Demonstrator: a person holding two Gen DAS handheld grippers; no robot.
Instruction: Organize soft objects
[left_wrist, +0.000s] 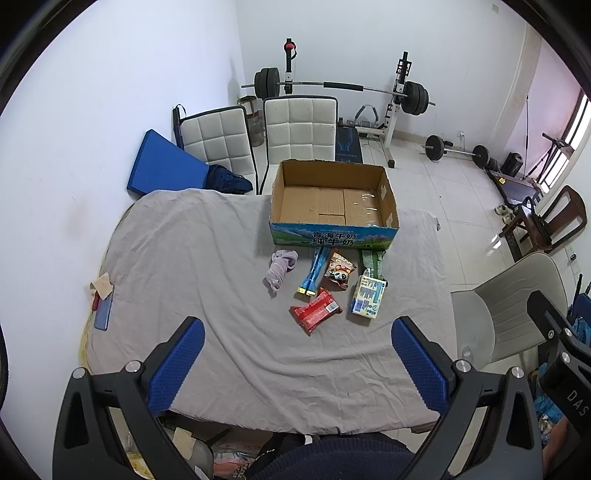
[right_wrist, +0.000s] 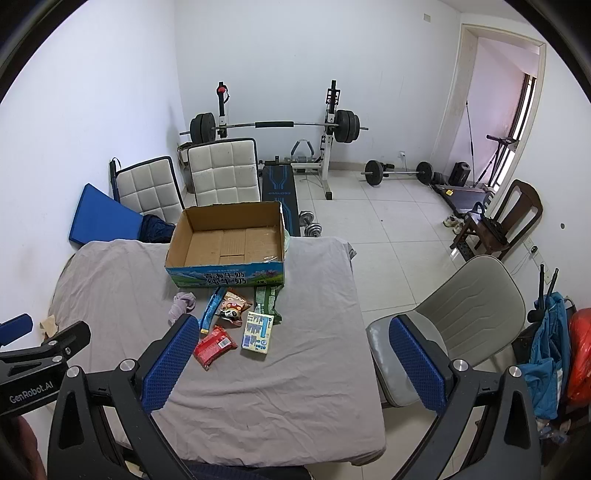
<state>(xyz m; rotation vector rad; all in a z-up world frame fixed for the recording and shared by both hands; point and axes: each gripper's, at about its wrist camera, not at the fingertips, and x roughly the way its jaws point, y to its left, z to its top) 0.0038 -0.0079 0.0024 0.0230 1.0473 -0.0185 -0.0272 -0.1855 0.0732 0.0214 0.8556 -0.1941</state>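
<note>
table (left_wrist: 207, 258) draped in a wrinkled grey cloth (left_wrist: 258, 362); at the far edge an open cardboard milk box (left_wrist: 334, 201); just before it a crumpled lilac sock (left_wrist: 280, 269), blue packet (left_wrist: 314, 273), panda snack bag (left_wrist: 338, 273), green packet (left_wrist: 373, 260), pale carton (left_wrist: 367, 297), red packet (left_wrist: 316, 310); near the left edge a blue phone (left_wrist: 103, 310) and a beige scrap (left_wrist: 101, 284)

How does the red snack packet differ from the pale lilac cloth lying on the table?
The red snack packet is a glossy, flat, printed wrapper; the lilac cloth is matte, plain and crumpled into a loose bundle. The packet lies nearer the camera, the cloth closer to the cardboard box. Both rest on the grey sheet, outside the box, untouched.
</note>
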